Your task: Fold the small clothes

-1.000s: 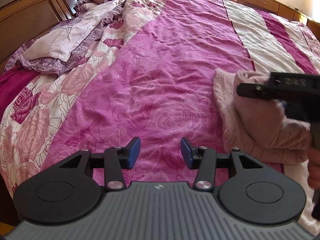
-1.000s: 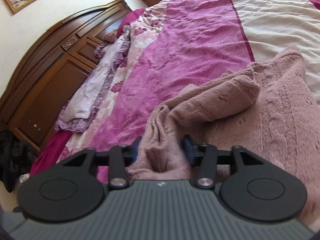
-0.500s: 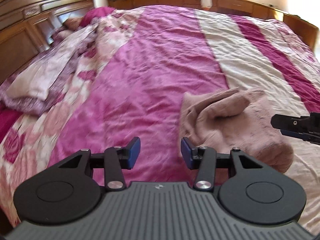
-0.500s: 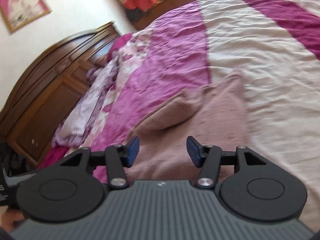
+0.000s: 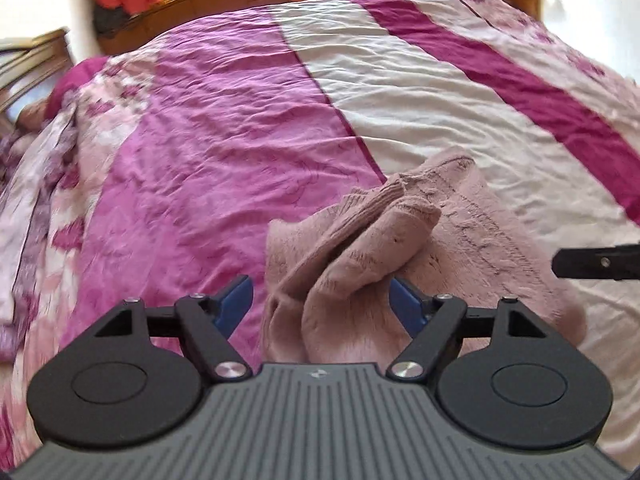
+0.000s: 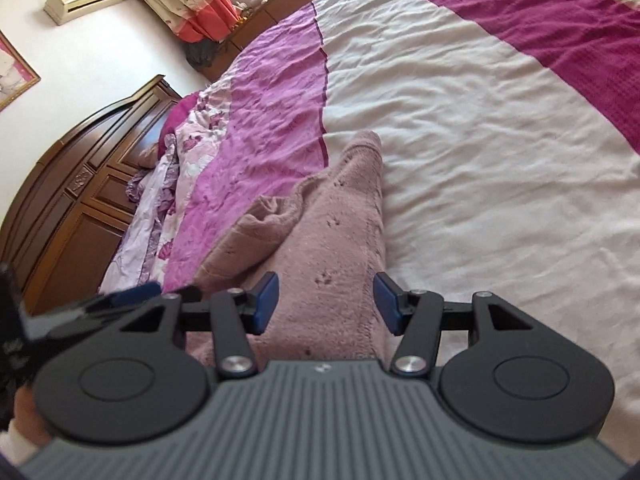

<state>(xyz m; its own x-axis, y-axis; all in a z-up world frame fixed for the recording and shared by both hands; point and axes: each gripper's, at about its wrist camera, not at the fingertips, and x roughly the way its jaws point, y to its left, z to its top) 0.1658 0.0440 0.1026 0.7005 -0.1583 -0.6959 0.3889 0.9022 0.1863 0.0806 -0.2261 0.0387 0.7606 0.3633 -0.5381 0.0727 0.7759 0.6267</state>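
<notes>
Left wrist: fuzzy, rumpled pink sweater (image 5: pixel 400 248) on bedspread (image 5: pixel 224 128).

A small dusty-pink knitted garment (image 5: pixel 472 240) of fuzzy, ribbed wool lies partly folded on the bed, straddling the seam where the magenta stripe meets the cream one. Its rumpled near end, a thick fold with a ribbed edge, sits between the left fingers (image 5: pixel 236 304) without being pinched. Its flatter body (image 6: pixel 332 248) runs away between and beyond the right fingers (image 6: pixel 266 296), untouched by either pad.
</notes>
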